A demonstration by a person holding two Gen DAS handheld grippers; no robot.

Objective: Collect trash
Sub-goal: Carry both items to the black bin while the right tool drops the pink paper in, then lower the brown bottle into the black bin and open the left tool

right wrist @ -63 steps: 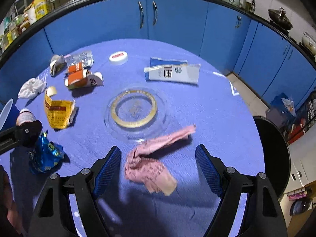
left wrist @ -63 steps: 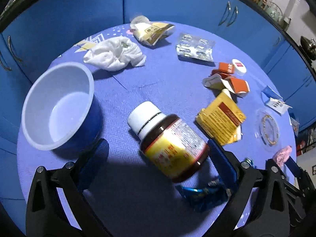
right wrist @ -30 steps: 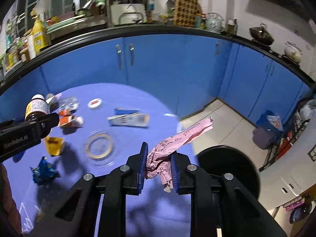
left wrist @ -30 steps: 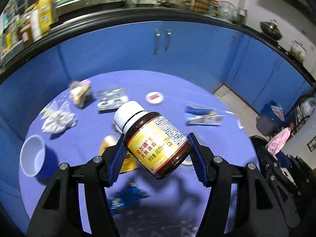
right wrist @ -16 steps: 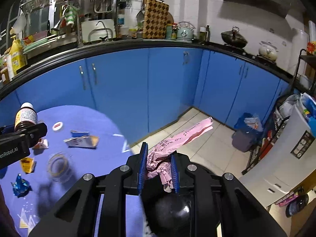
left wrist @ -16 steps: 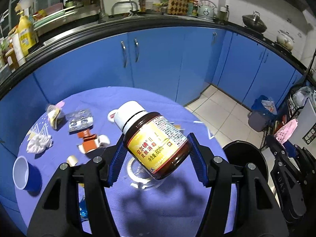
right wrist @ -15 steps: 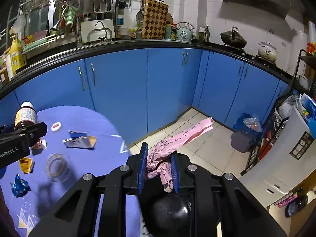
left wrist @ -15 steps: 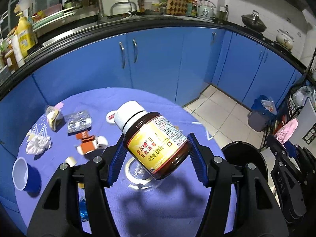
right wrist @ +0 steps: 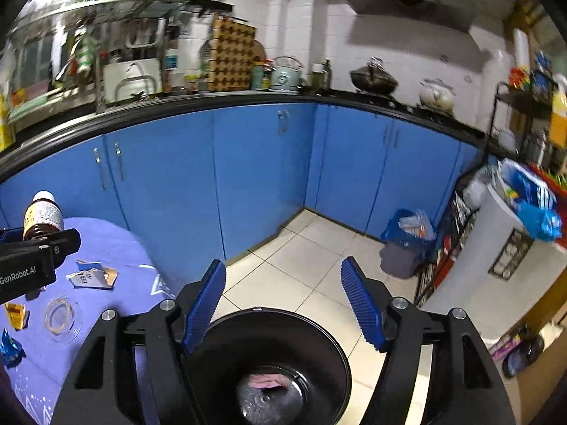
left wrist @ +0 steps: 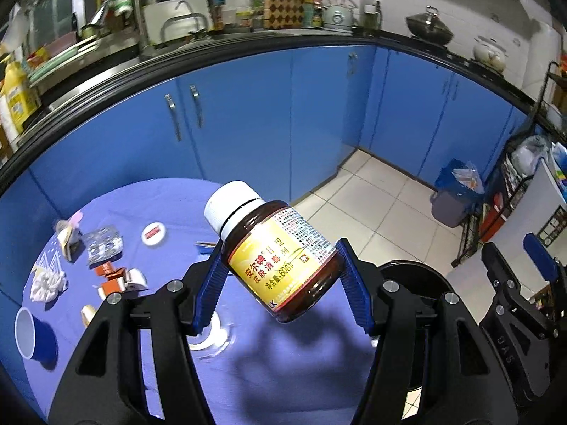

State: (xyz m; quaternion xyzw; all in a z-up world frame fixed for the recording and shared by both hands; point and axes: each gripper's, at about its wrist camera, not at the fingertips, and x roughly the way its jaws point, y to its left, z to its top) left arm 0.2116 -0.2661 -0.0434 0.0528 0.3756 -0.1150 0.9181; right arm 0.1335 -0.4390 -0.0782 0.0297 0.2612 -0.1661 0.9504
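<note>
Right gripper [right wrist: 283, 301] sat over the black bin [right wrist: 283, 326] with its fingers just spread apart and nothing between them; the pink paper [right wrist: 265, 379] lay at the bottom of the bin, so that piece was done.

Left gripper [left wrist: 280, 283] had its fingers clamped on the brown bottle [left wrist: 280, 258], white cap up and tilted left. You held it above the table [left wrist: 283, 364] edge, just short of the bin, whose rim showed beside the right finger. My read: bottle drop was the next step, not yet made.

Left on the table:
- white tissue [left wrist: 48, 281]
- blister pack [left wrist: 104, 245]
- orange carton pieces [left wrist: 118, 278]
- white cap [left wrist: 154, 234]
- blue cup [left wrist: 33, 333]
- torn box [right wrist: 93, 277]
- clear lid [right wrist: 61, 315]
- blue wrapper [right wrist: 9, 349]
- yellow packet [right wrist: 17, 315]

Roughly early in the job: one item binned, one in hand, most still to collect.
</note>
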